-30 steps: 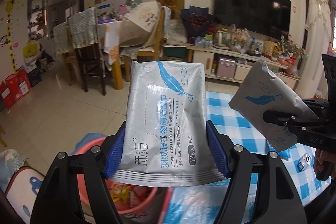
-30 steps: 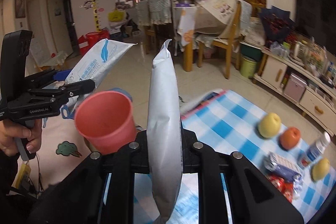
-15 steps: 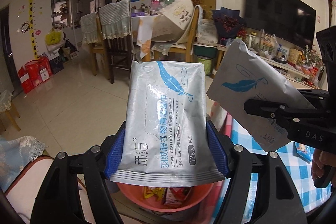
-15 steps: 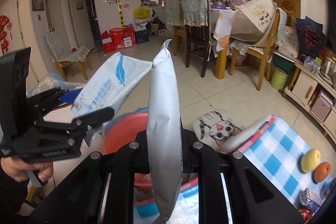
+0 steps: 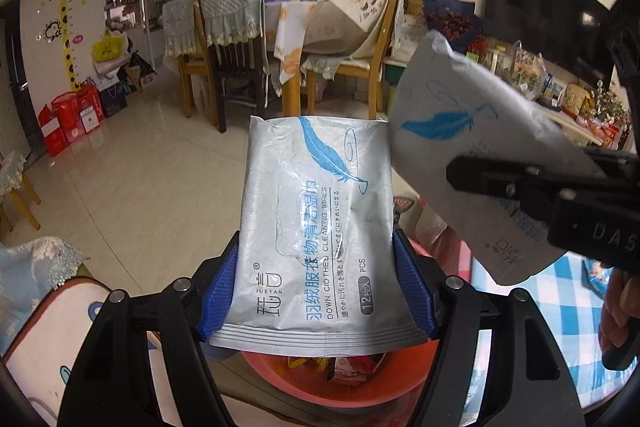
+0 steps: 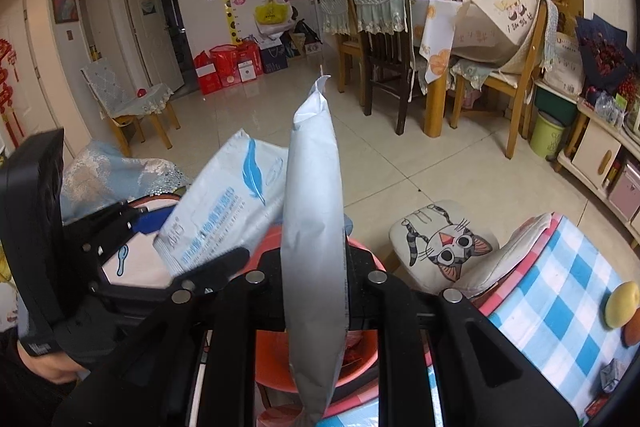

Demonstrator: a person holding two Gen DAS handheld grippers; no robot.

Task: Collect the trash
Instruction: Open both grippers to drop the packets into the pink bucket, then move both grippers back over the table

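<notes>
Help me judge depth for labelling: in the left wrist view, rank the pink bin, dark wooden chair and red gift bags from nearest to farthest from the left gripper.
1. Pink bin, directly beneath the left gripper.
2. Dark wooden chair, ahead, centre-left.
3. Red gift bags, far left by the wall.

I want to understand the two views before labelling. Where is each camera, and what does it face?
Left wrist: on the left hand-held gripper, facing its wipes pack above the red bin; a hand shows.
Right wrist: on the right hand-held gripper, facing its edge-on pack; a hand shows.
Shared: both packs, bin, dining chairs.
</notes>
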